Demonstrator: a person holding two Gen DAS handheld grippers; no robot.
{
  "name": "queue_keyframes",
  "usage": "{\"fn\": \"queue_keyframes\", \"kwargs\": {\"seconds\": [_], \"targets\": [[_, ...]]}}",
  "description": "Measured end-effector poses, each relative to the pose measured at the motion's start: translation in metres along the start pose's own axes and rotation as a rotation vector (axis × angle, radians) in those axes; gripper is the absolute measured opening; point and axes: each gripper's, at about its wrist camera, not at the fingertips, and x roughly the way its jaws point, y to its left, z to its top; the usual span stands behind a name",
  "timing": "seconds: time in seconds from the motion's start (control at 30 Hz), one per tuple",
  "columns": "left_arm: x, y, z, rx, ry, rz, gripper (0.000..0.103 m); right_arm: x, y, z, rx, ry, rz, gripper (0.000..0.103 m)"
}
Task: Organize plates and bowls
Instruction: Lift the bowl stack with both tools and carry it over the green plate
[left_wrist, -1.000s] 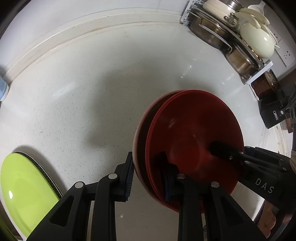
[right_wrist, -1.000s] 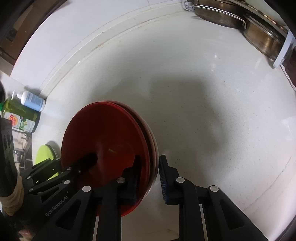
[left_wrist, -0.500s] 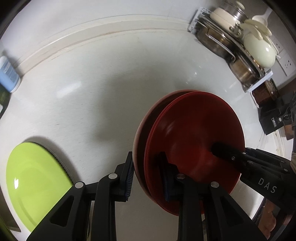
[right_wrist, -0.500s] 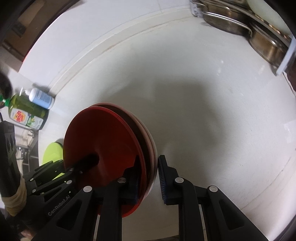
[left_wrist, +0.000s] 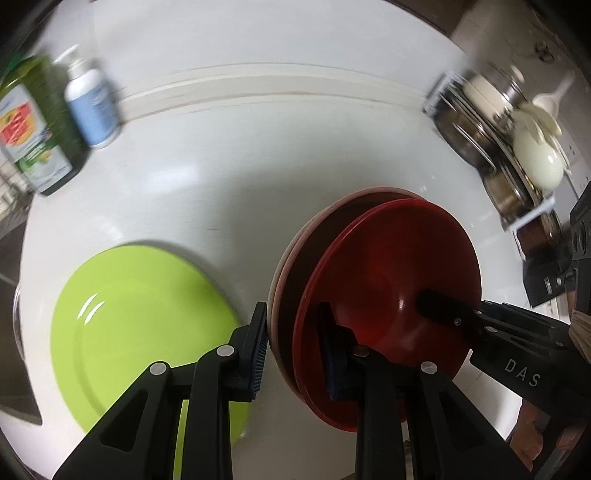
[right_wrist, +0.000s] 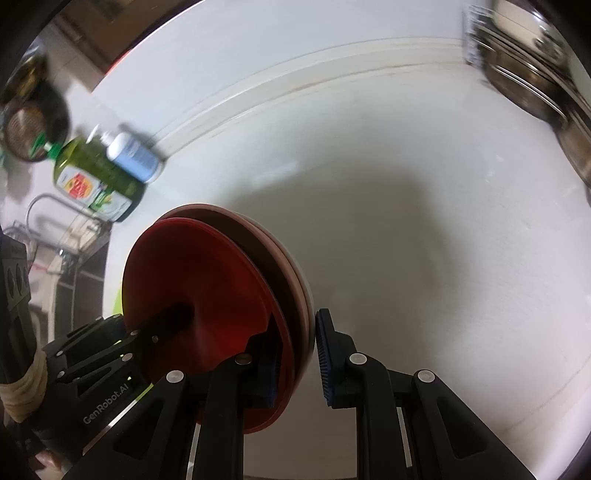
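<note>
A stack of plates (left_wrist: 391, 280), red on top with a dark one and a pale pink one beneath, is held on edge above the white counter. My left gripper (left_wrist: 293, 354) is shut on its near rim, one pad on the red face and one on the pale underside. From the other side my right gripper (right_wrist: 295, 363) is shut on the same stack (right_wrist: 207, 295); its finger (left_wrist: 443, 314) lies across the red face. A lime green plate (left_wrist: 140, 332) lies flat on the counter just left of the stack.
A green dish-soap bottle (left_wrist: 33, 125) and a blue-white pump bottle (left_wrist: 92, 107) stand at the back left by the wall. A rack of steel pots (left_wrist: 498, 122) and a cream lid fill the back right. A sink faucet (right_wrist: 48, 206) is at far left.
Both grippers have carried the stack leftward and nearer the green plate, which now shows almost whole. The bottles have come into the left view. The grip on the stack is unchanged.
</note>
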Motion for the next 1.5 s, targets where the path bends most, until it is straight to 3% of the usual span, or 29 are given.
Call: {"fn": "queue_keyframes", "kwargs": {"seconds": [0.53, 0.87, 1.5], "targets": [[-0.043, 0.090, -0.028, -0.204, -0.060, 0.102, 0.026, 0.031, 0.101, 0.006, -0.200, 0.090, 0.099, 0.019], [-0.054, 0.135, -0.051, -0.306, -0.055, 0.143, 0.026, 0.051, 0.148, -0.001, -0.281, 0.161, 0.134, 0.019], [-0.032, 0.166, -0.058, -0.350, 0.026, 0.151, 0.026, 0.089, 0.175, -0.005, -0.284, 0.302, 0.119, 0.020]]}}
